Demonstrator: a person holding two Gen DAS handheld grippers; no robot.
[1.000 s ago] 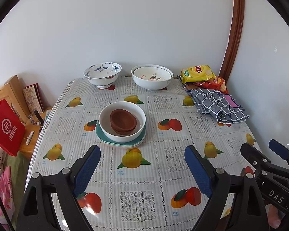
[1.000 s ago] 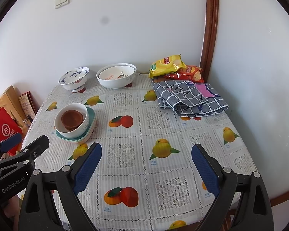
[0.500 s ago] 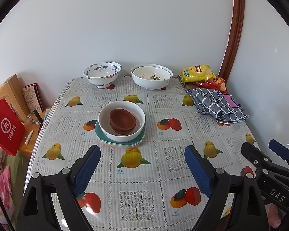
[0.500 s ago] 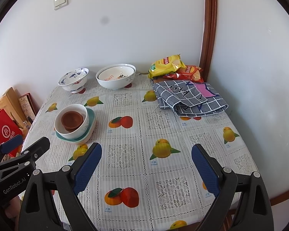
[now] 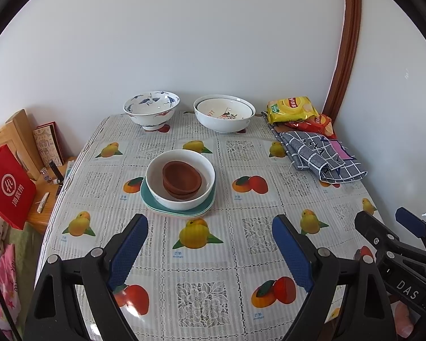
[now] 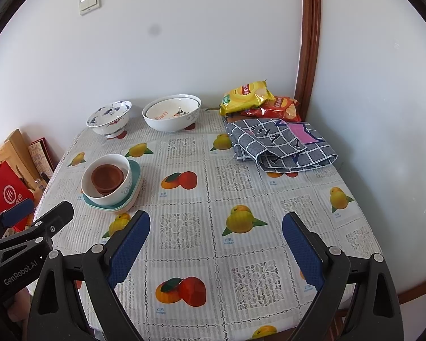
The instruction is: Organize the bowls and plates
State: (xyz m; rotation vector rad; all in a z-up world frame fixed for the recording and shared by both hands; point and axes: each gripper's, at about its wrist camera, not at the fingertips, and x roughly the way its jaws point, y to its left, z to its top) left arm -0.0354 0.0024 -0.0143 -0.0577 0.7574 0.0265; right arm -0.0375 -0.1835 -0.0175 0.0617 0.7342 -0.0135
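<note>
Left wrist view shows us almost nothing changed from a second ago: the dishes sit where they sat, and our left gripper (image 5: 210,247) hangs over the near part of the counter (image 5: 269,255) as before, jaws spread wide with only tablecloth between them. Our right gripper (image 6: 215,244) likewise stands wide open and holds nothing, just as earlier.

Mid-counter, toward its left side, we see a white bowl (image 5: 180,180) resting on stacked teal plates (image 5: 167,211); two nested brown bowls (image 5: 181,179) lie inside it. At the far edge by the wall, a blue-patterned bowl (image 5: 152,109) stands empty, and just beside it a large white bowl (image 5: 224,112) carries a smaller printed bowl (image 6: 170,110) nested within. A folded checked cloth (image 6: 281,145) and snack bags (image 6: 247,95) occupy the far right corner.
</note>
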